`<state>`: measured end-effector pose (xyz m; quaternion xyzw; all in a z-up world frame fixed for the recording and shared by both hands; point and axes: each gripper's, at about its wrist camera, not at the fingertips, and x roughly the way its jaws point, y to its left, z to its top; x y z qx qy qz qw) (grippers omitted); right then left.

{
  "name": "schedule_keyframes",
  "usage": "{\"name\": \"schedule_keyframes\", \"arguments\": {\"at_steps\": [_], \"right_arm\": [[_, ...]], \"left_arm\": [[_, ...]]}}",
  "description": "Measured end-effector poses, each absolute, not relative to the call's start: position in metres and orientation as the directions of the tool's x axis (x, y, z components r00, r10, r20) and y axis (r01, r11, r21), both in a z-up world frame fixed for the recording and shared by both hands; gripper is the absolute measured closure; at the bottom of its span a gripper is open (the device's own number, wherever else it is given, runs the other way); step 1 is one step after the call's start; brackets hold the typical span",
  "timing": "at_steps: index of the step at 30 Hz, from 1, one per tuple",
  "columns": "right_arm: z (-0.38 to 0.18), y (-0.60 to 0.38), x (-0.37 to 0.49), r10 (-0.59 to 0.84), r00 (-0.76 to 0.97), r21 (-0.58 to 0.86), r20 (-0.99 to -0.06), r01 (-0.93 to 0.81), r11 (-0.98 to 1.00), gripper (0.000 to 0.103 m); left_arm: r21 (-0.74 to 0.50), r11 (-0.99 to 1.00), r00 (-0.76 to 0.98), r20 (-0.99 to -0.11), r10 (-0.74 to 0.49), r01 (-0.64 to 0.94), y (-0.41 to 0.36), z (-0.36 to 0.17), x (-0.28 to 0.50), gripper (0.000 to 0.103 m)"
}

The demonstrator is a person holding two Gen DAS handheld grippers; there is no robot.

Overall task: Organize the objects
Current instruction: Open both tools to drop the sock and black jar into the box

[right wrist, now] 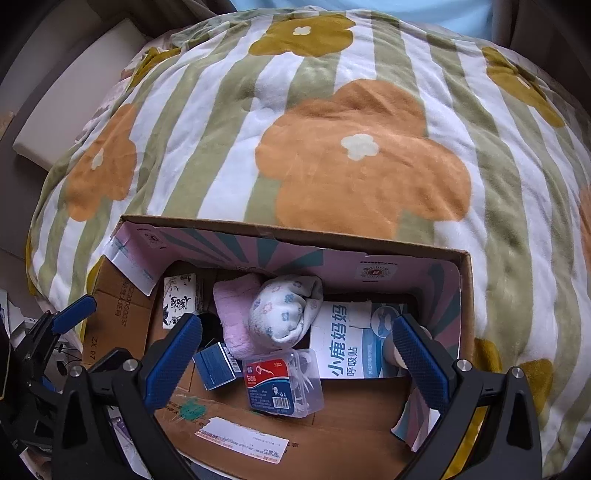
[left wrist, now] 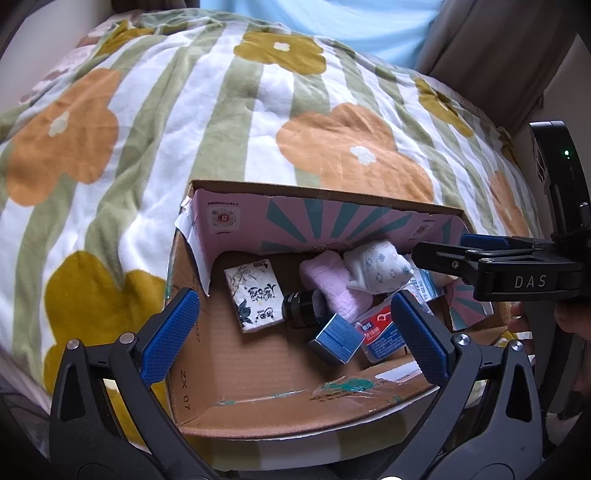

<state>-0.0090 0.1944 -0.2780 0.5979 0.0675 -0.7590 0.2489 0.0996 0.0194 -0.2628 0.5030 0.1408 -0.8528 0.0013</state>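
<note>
An open cardboard box [left wrist: 325,194] [right wrist: 295,236] lies on a flowered blanket. Inside are a tissue pack [left wrist: 253,295] [right wrist: 181,299], a black bottle [left wrist: 301,308], a rolled pink towel [left wrist: 328,288] [right wrist: 236,317], a patterned white sock bundle [left wrist: 376,269] [right wrist: 286,314], a small blue box [left wrist: 336,339] [right wrist: 216,365], a clear floss-pick case [left wrist: 380,336] [right wrist: 282,384] and a white-and-blue packet [right wrist: 351,343]. My left gripper [left wrist: 295,336] hovers open over the box's near left part, holding nothing. My right gripper [right wrist: 297,360] [left wrist: 461,251] hangs open above the right part, also with nothing between its fingers.
The striped blanket with orange and mustard flowers [left wrist: 258,110] [right wrist: 351,147] surrounds the box on a bed or couch. A person's light blue clothing [left wrist: 332,22] shows at the far edge. Beige cushions [right wrist: 74,85] stand at the left, and box flaps [right wrist: 258,443] stick out toward me.
</note>
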Motion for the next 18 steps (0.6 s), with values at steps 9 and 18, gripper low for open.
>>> {"name": "schedule_keyframes", "arguments": {"at_steps": [9, 18], "right_arm": [[-0.22, 0.214, -0.014, -0.28, -0.243, 0.176, -0.929, 0.377, -0.909, 0.0], [-0.14, 0.234, -0.013, -0.232, -0.357, 0.112, -0.905, 0.326, -0.939, 0.0]], "left_arm": [[-0.219, -0.965, -0.536, -0.837, 0.108, 0.147, 0.017, -0.188, 0.085, 0.0], [-0.192, -0.974, -0.602, -0.794, 0.083, 0.118, 0.016, -0.098, 0.063, 0.0]]}}
